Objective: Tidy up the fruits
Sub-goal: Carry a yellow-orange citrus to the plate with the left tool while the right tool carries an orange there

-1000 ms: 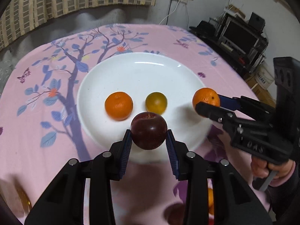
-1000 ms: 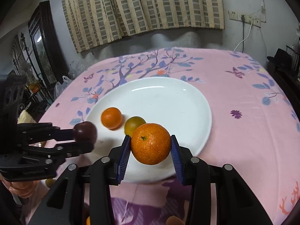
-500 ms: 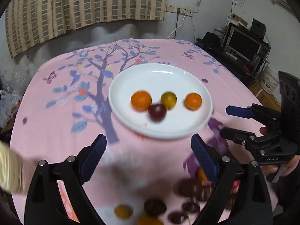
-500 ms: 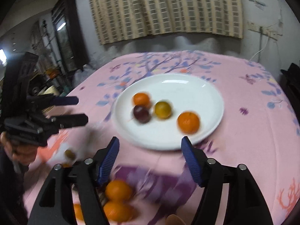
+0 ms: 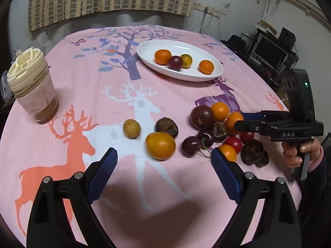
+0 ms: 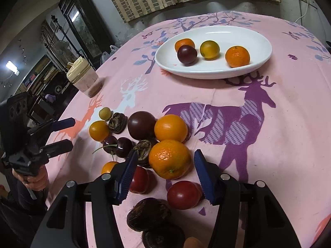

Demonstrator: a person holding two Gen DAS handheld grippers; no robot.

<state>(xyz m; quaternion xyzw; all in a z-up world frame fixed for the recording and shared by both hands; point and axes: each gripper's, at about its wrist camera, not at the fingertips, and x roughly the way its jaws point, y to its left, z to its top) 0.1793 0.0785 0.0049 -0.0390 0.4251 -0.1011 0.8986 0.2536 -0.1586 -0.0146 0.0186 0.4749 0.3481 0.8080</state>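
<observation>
A white plate (image 5: 215,70) (image 6: 262,47) at the far side holds two oranges, a yellow-green fruit and a dark plum (image 5: 175,63) (image 6: 187,54). Several loose fruits lie on the pink cloth near me. My left gripper (image 5: 164,161) is open and empty, just short of a yellow-orange fruit (image 5: 160,145). My right gripper (image 6: 165,163) is open, its blue pads either side of an orange (image 6: 169,158) in the pile, apart from it. A dark plum (image 6: 141,125) and another orange (image 6: 170,127) lie just beyond.
A lidded jar (image 5: 32,86) (image 6: 84,78) stands at the table's left. Cherries (image 6: 118,144), red plums (image 6: 183,194) and wrinkled dark fruits (image 6: 149,214) crowd around the right gripper. A TV stand (image 5: 269,51) is off the table's right.
Both grippers let go of the plum and the orange on the plate, opened, and drew back toward me to the loose fruit pile.
</observation>
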